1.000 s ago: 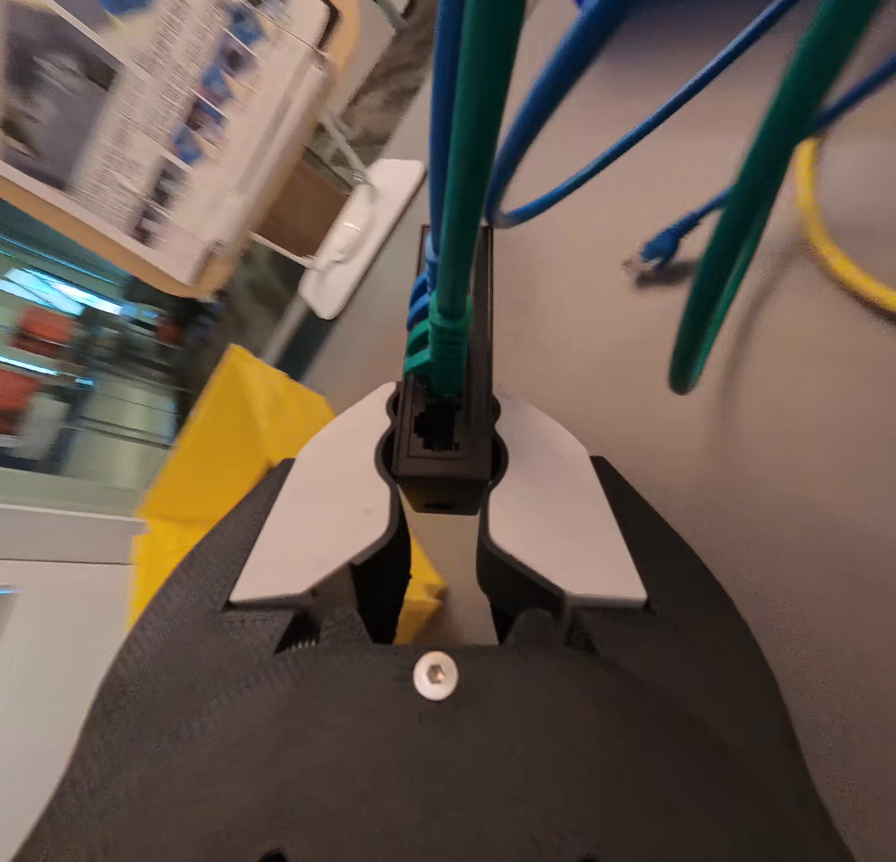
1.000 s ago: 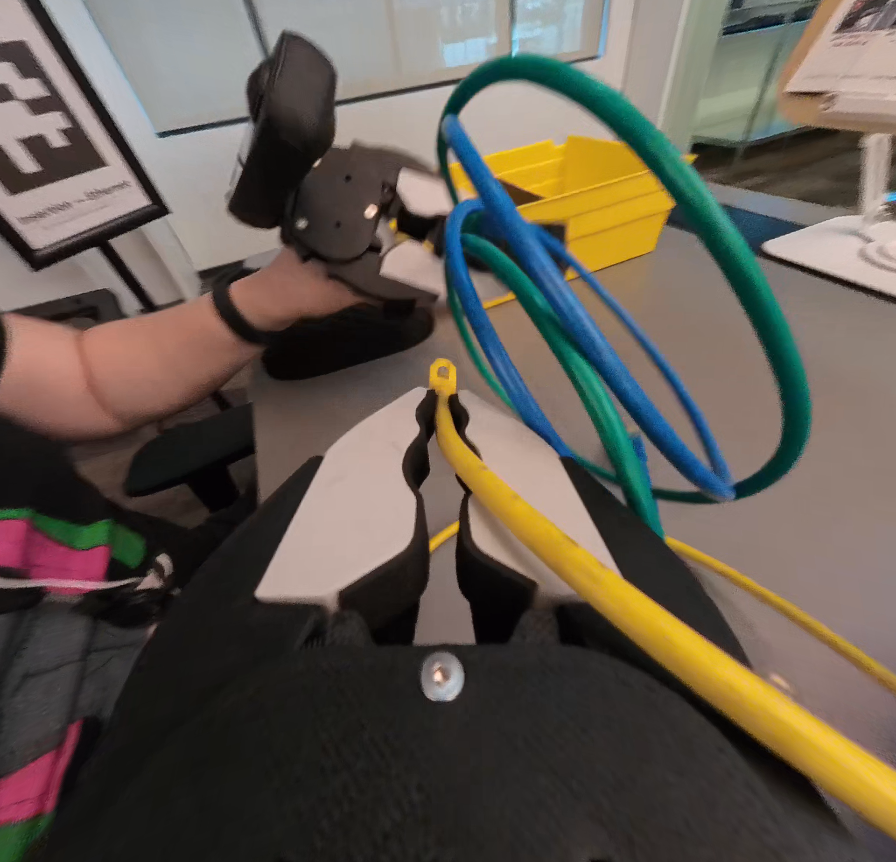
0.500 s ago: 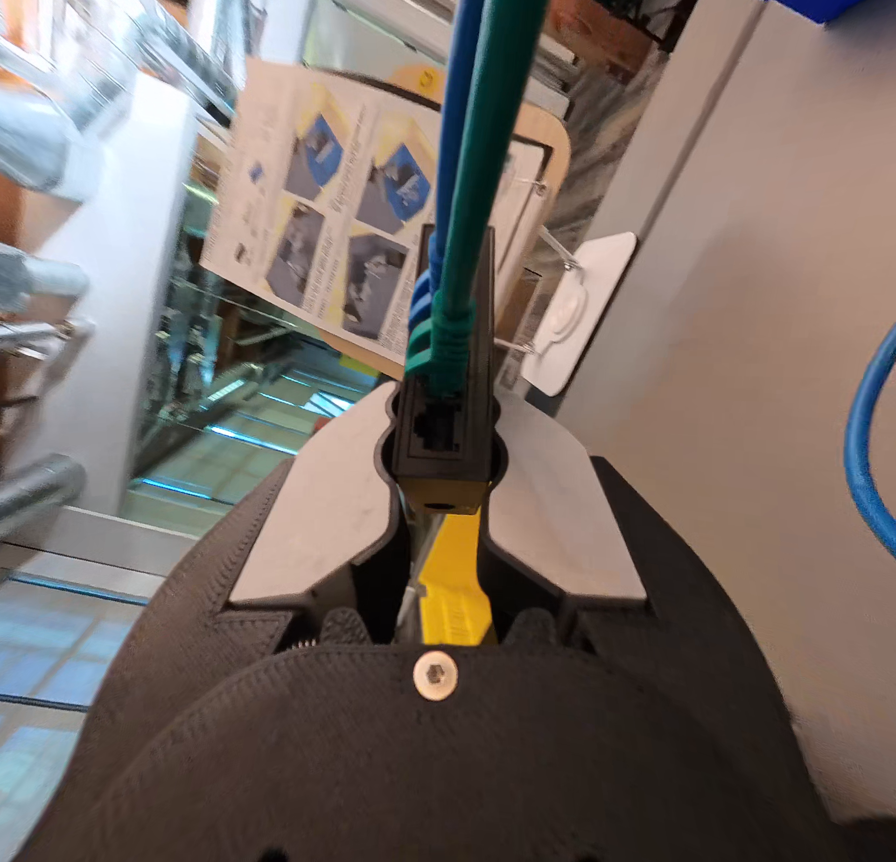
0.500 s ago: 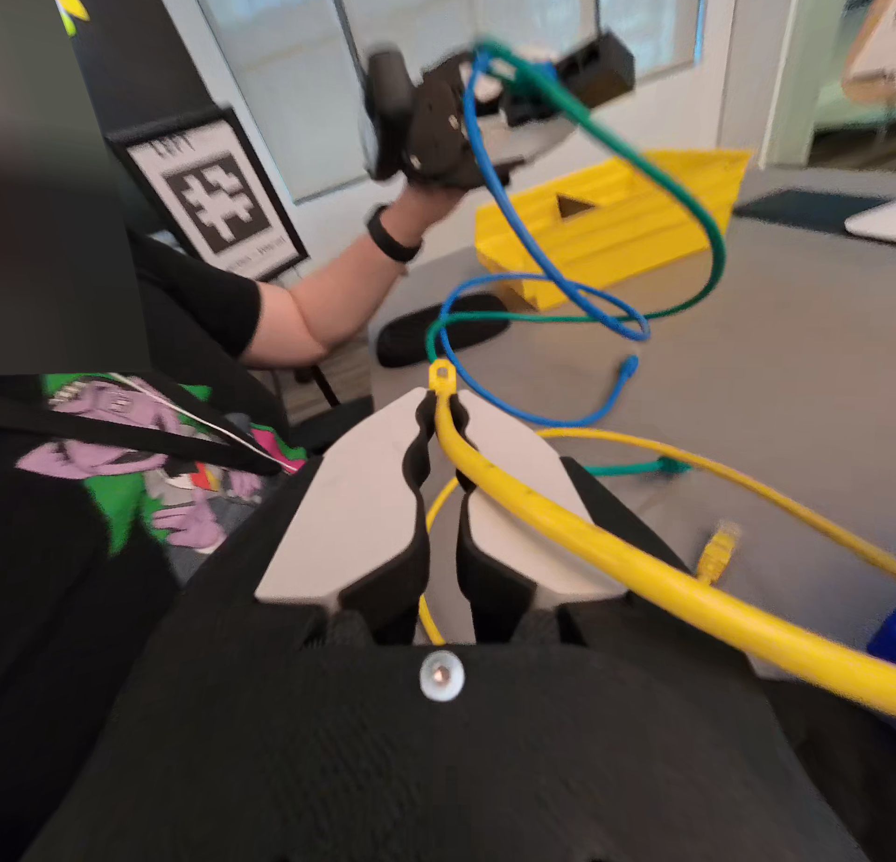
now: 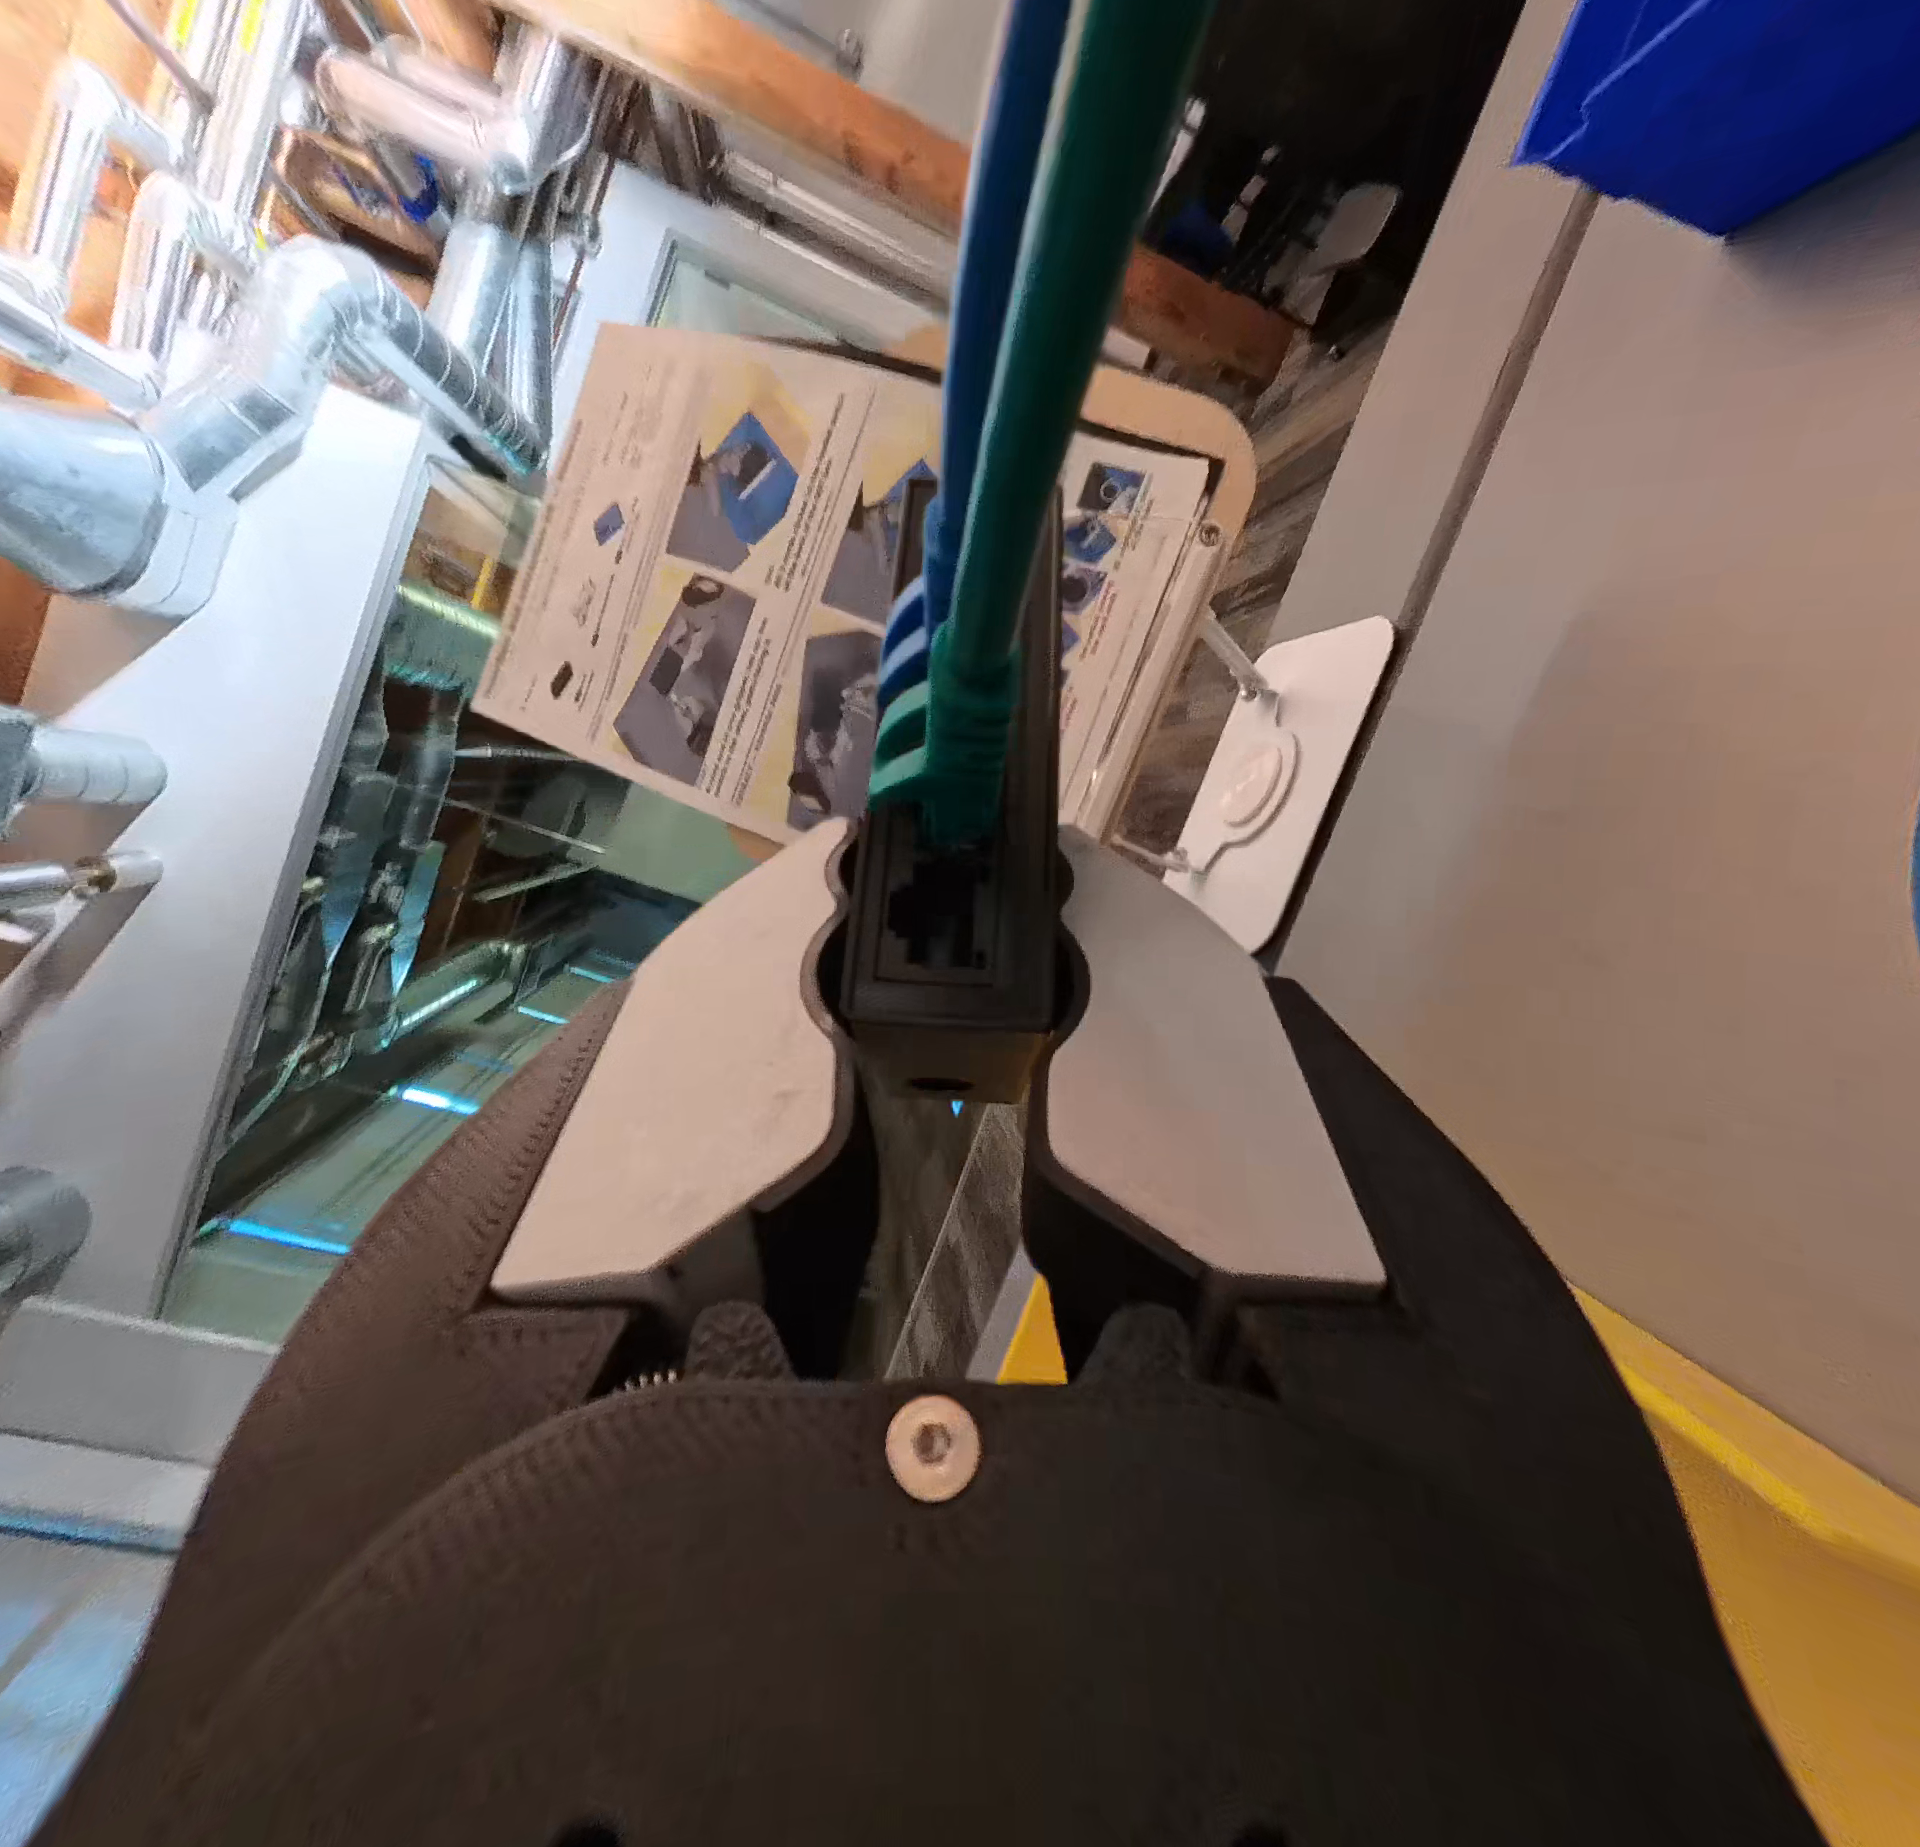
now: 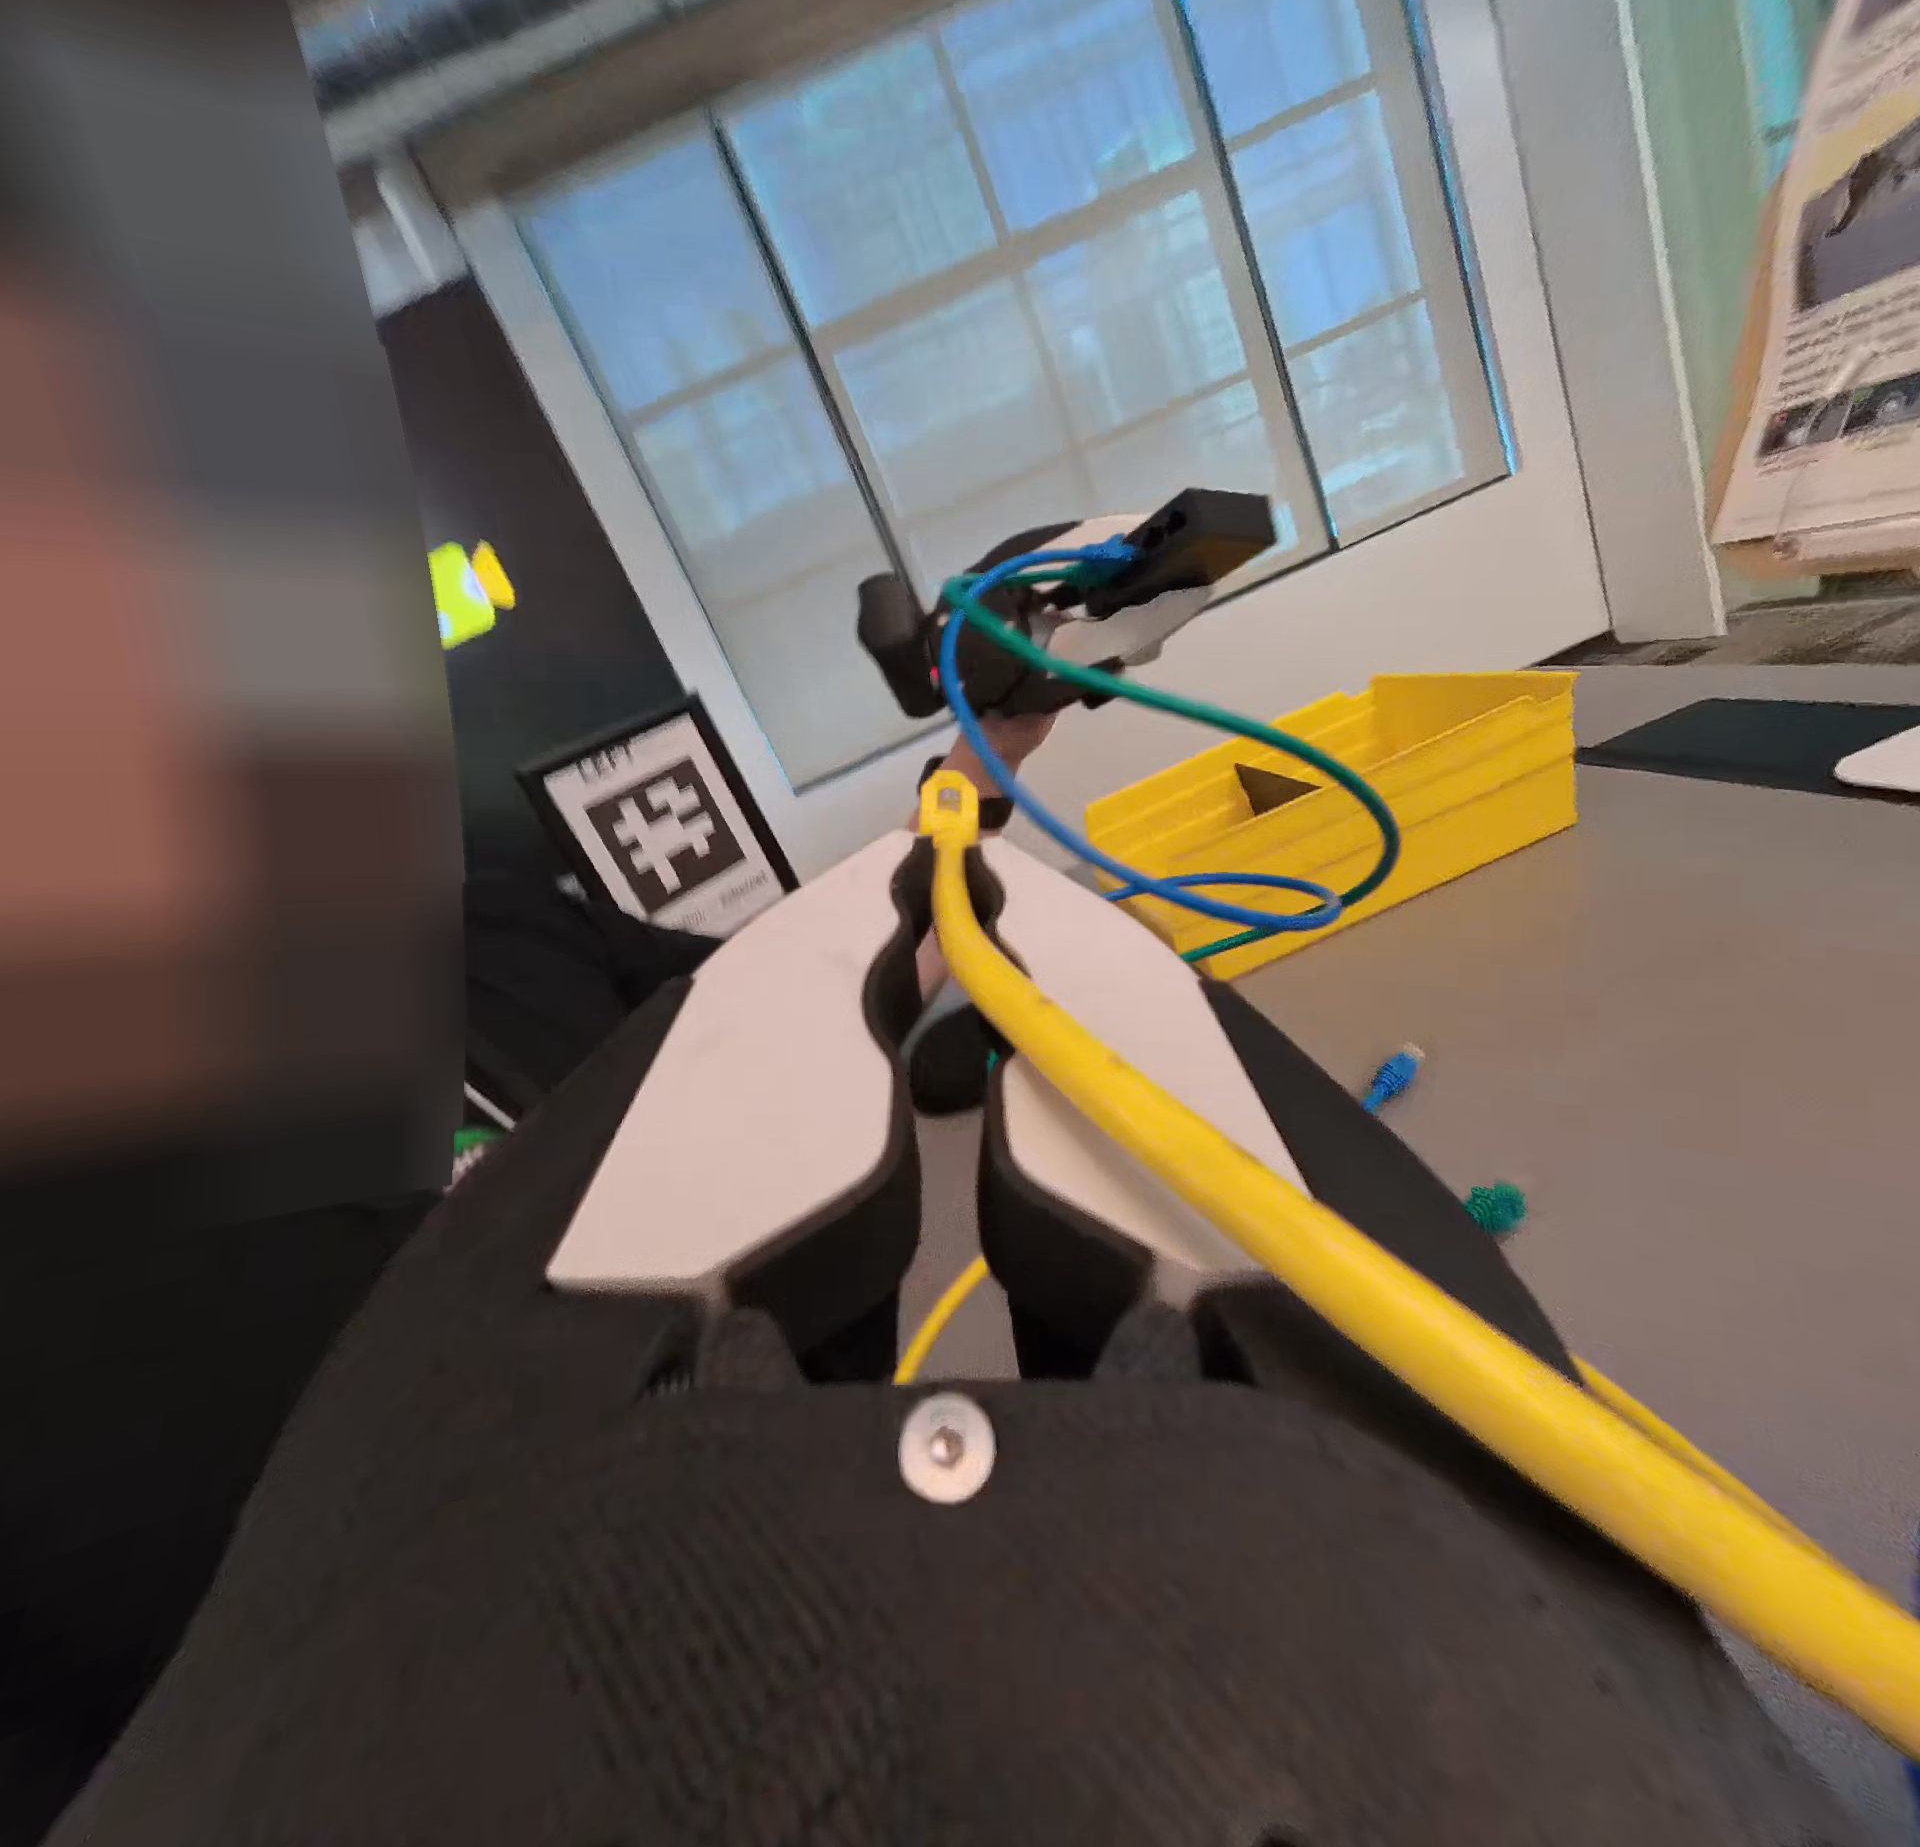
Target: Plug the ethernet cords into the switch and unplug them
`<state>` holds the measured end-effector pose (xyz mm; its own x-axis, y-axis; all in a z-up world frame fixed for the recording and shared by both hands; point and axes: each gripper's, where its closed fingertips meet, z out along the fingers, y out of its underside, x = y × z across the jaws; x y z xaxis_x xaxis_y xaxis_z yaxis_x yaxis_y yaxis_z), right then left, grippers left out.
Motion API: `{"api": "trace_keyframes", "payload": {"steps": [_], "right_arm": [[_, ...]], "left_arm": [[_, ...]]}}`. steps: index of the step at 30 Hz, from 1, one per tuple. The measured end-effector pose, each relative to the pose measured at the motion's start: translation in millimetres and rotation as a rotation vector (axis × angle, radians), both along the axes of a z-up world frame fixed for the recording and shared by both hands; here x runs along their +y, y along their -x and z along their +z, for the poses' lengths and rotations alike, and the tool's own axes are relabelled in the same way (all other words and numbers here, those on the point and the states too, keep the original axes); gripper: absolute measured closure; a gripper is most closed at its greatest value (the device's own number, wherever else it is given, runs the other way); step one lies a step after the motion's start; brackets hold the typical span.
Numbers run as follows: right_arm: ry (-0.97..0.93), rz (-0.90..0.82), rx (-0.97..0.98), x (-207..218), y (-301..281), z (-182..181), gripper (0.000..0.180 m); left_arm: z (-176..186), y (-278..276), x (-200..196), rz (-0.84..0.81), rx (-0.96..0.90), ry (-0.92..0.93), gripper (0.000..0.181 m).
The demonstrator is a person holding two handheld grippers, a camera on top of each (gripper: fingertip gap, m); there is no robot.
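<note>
My left gripper is shut on the black switch and holds it up in the air. A green cord and a blue cord are plugged into it; the nearest port is empty. My right gripper is shut on the yellow cord just behind its plug, which sticks out past the fingertips. In the right wrist view the left gripper holds the switch high above the table, with green and blue cords looping down.
A yellow bin stands on the grey table. Loose blue and green plug ends lie on the table. A blue bin is at the upper right, a white stand base and poster beyond.
The left gripper has lifted and tilted the switch up off the table, cords trailing. The right gripper has swung up with the yellow plug, its tip turning toward the raised switch.
</note>
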<state>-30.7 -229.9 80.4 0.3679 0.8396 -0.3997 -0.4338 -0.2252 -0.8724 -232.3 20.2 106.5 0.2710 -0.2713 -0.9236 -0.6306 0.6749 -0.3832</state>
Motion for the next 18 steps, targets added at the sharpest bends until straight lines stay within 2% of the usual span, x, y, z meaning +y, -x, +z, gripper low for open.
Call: {"api": "trace_keyframes", "payload": {"steps": [3, 7, 13, 18], "right_arm": [[0.039, -0.04, 0.119, 21, -3, 1, 0.174], [-0.12, -0.132, 0.157, 31, 5, 24, 0.174], [-0.313, -0.484, -0.143, 62, 33, 47, 0.174], [-0.533, -0.597, -0.481, 85, 69, 67, 0.174]], "left_arm": [[15, -10, -7, -0.082, 0.006, -0.033, 0.152], [19, -34, -22, -0.208, 0.027, -0.062, 0.152], [18, -57, -29, -0.236, 0.091, -0.149, 0.152], [1, -68, -44, -0.314, 0.098, -0.132, 0.152]]}}
